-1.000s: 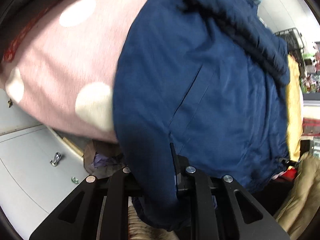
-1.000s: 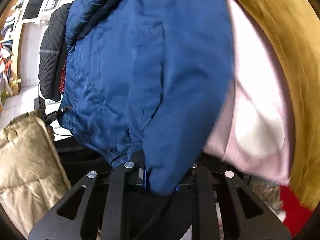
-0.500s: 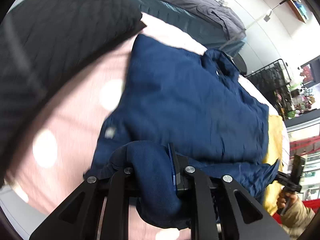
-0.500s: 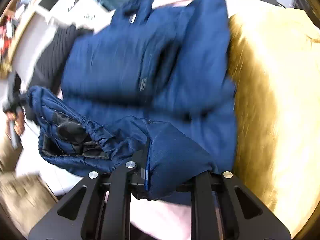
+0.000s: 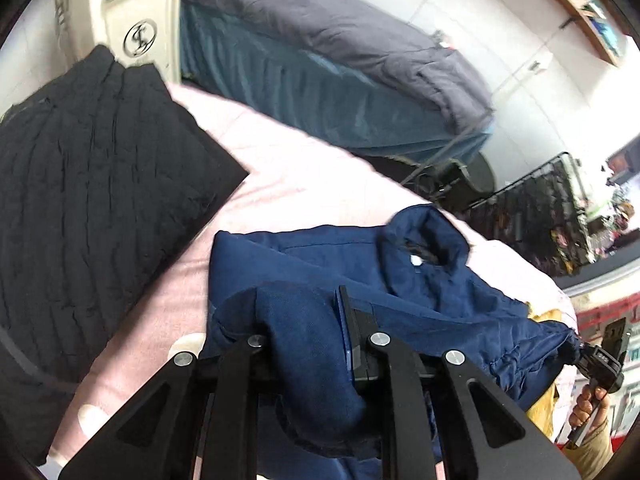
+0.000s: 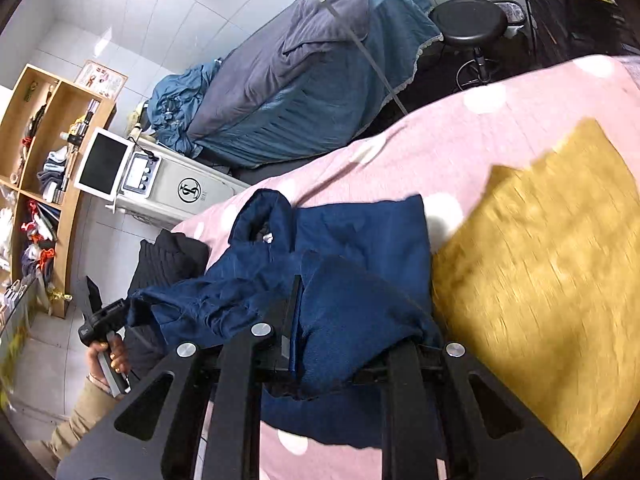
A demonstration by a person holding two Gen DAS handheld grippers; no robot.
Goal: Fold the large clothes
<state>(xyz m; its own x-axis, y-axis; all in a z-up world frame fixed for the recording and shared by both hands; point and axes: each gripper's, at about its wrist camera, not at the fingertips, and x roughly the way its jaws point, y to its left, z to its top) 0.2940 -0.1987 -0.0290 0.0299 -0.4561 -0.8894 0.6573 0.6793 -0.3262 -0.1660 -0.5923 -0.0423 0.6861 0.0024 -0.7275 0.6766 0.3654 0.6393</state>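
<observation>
A navy blue jacket (image 5: pixel 320 256) lies on the pink dotted bedspread (image 5: pixel 288 168), with its collar (image 5: pixel 424 248) at the far end. My left gripper (image 5: pixel 320 332) is shut on a bunched fold of the jacket's hem, held up above the jacket's body. In the right wrist view the same jacket (image 6: pixel 360 232) shows its collar (image 6: pixel 260 220) on the far side. My right gripper (image 6: pixel 332 328) is shut on the other end of the hem. The hem stretches between the two grippers. The cloth hides the pads.
A folded black quilted garment (image 5: pixel 100 180) lies left of the jacket and a mustard yellow garment (image 6: pixel 540 280) lies right of it. Beyond the bedspread (image 6: pixel 460 148) stand a second bed with a grey duvet (image 6: pixel 300 80), a black stool (image 6: pixel 468 20), a white machine (image 6: pixel 180 188) and a wooden shelf (image 6: pixel 40 140).
Both grippers have risen from the bed's near edge and carried the jacket's hem up and forward over its body toward the collar. The room beyond has come into view.
</observation>
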